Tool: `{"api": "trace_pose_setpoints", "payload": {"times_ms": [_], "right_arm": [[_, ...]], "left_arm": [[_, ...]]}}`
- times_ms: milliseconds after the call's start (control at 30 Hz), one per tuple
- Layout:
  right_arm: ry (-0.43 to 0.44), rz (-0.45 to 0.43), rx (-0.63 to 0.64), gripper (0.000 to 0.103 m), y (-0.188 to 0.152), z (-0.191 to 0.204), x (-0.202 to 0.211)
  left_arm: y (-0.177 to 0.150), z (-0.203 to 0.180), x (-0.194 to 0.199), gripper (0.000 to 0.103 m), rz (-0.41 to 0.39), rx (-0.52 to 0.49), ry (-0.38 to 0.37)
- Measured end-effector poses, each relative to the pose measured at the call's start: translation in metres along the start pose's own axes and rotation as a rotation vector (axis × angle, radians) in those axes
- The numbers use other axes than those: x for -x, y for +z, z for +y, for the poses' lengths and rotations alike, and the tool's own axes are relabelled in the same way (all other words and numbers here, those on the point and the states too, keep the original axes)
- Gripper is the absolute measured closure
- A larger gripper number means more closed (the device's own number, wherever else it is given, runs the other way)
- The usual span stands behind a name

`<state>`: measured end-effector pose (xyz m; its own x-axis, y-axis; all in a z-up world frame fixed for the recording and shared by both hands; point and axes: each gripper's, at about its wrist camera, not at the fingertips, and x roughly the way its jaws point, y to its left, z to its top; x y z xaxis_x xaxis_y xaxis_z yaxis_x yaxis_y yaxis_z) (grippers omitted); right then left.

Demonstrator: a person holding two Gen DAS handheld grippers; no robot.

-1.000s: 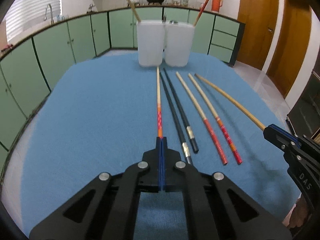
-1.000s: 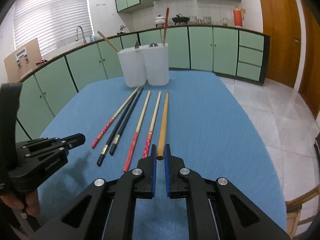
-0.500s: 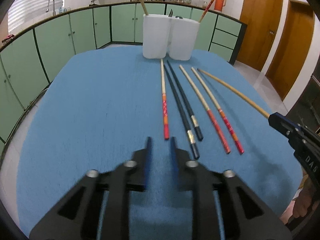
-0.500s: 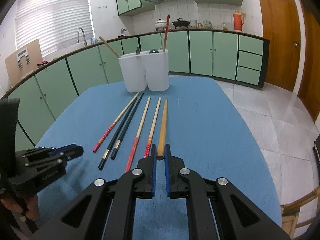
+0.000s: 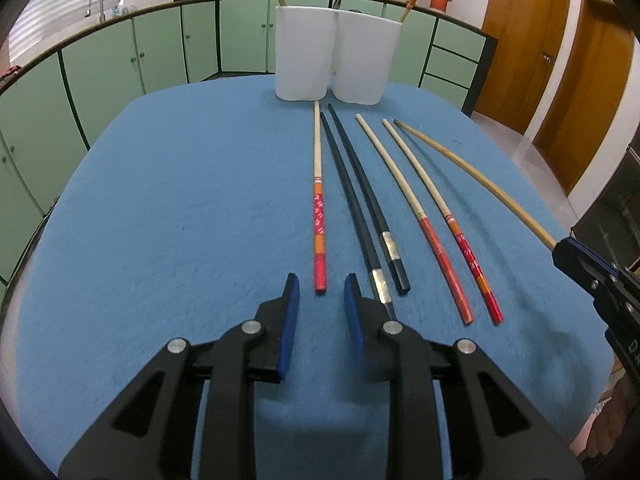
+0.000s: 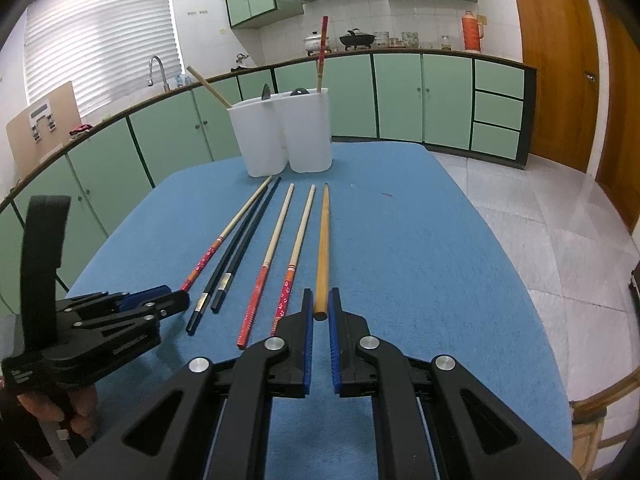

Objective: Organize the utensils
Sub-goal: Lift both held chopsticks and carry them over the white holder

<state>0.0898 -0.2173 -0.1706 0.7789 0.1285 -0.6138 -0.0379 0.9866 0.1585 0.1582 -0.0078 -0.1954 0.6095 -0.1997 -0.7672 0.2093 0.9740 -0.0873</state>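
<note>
Left claw (image 5: pixel 319 302) has sprung wide, releasing the red-handled chopstick (image 5: pixel 319 216) onto the bench (image 5: pixel 180 220); right claw (image 6: pixel 319 312) stays loosely parted around the plain chopstick (image 6: pixel 322 252), unclenched.

Blue tablecloth (image 5: pixel 160 220), white holders (image 5: pixel 336 60), two black chopsticks (image 5: pixel 356 200), one plain tan chopstick (image 6: pixel 322 248).

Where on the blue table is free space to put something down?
Free: the blue table left of the red-patterned chopstick, and right of the plain wooden chopstick to the table edge. Crowded: the chopstick row before the white holder.
</note>
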Motion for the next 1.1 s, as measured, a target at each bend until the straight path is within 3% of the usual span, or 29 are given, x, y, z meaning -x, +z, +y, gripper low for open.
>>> {"api": "trace_pose_setpoints", "payload": {"times_ms": [100, 200, 467, 667, 1100], "right_arm": [[-0.001, 0.001, -0.004, 0.096, 0.0, -0.001, -0.001], [0.0, 0.002, -0.004, 0.096, 0.0, 0.0, -0.003], [-0.006, -0.003, 0.004, 0.096, 0.001, 0.002, -0.002], [-0.029, -0.042, 0.038, 0.096, 0.019, 0.003, 0.009], [-0.003, -0.151, 0.07, 0.096, 0.102, 0.0, 0.037]], "left_arm": [[0.003, -0.002, -0.004, 0.081, 0.009, 0.004, -0.001], [0.004, -0.006, -0.006, 0.097, 0.016, -0.005, -0.009], [0.006, -0.008, 0.002, 0.098, -0.002, 0.0, -0.001], [0.028, -0.011, 0.046, 0.098, -0.105, -0.037, 0.013], [0.09, -0.015, 0.114, 0.098, -0.314, -0.037, 0.001]]}}
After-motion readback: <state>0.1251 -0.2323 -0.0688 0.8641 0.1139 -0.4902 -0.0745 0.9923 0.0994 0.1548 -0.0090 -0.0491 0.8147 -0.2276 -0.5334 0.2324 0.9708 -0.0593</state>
